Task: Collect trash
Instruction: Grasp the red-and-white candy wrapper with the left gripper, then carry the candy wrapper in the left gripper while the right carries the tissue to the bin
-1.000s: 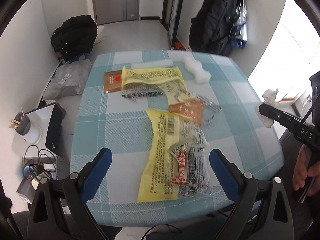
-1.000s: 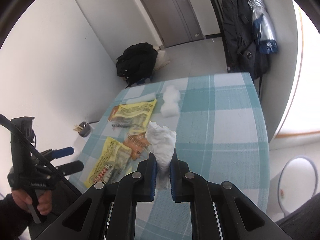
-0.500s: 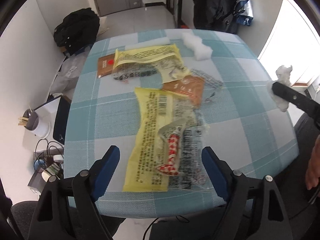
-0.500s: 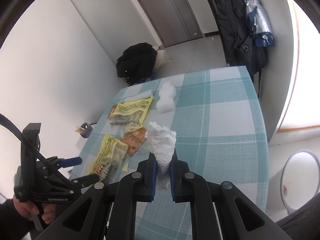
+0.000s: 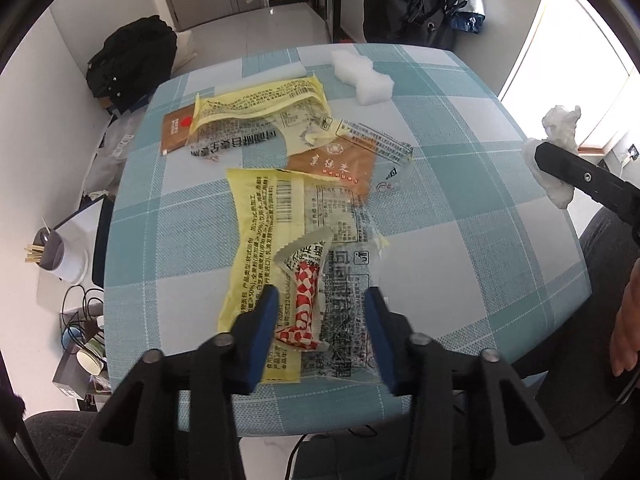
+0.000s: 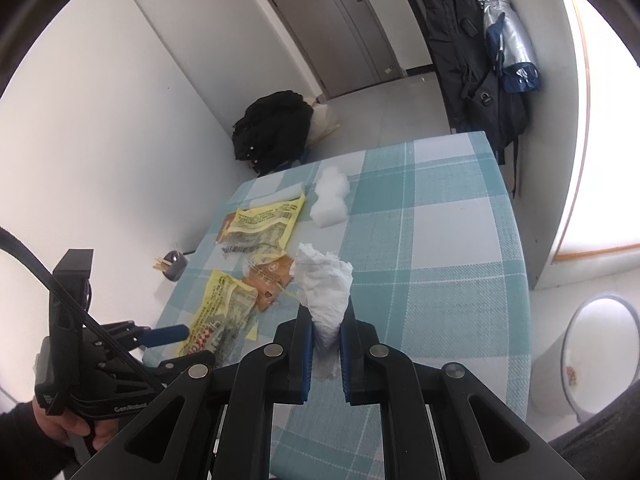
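The left hand-held gripper (image 5: 318, 320) is pointed steeply down over the near edge of the desk (image 5: 460, 184), which is covered by a blue-and-white checked cloth. Its jaws are closing, at a narrow gap, and a red-and-white checked wrapper (image 5: 305, 308) is located between the blue pads; contact cannot be confirmed. This wrapper is laid on top of a large yellow and clear wrapper (image 5: 256, 240).

The right hand-held gripper (image 6: 325, 344) is shut on a crumpled white tissue (image 6: 326, 284), which is held upright above the desk.

Further trash is spread beyond the near wrappers: a brown packet (image 5: 336, 166) overlapping the large wrapper, a second yellow wrapper (image 5: 260, 108) partly covering a brown sachet (image 5: 174, 130), and a white foam piece (image 5: 364, 78) near the far edge. The two yellow wrappers are set apart.

A white waste bin (image 6: 588, 354) is positioned on the floor to the right of the desk. A black bag (image 5: 132, 60) is seen on the floor beyond the desk, and dark coats (image 6: 468, 52) are hung near the door.
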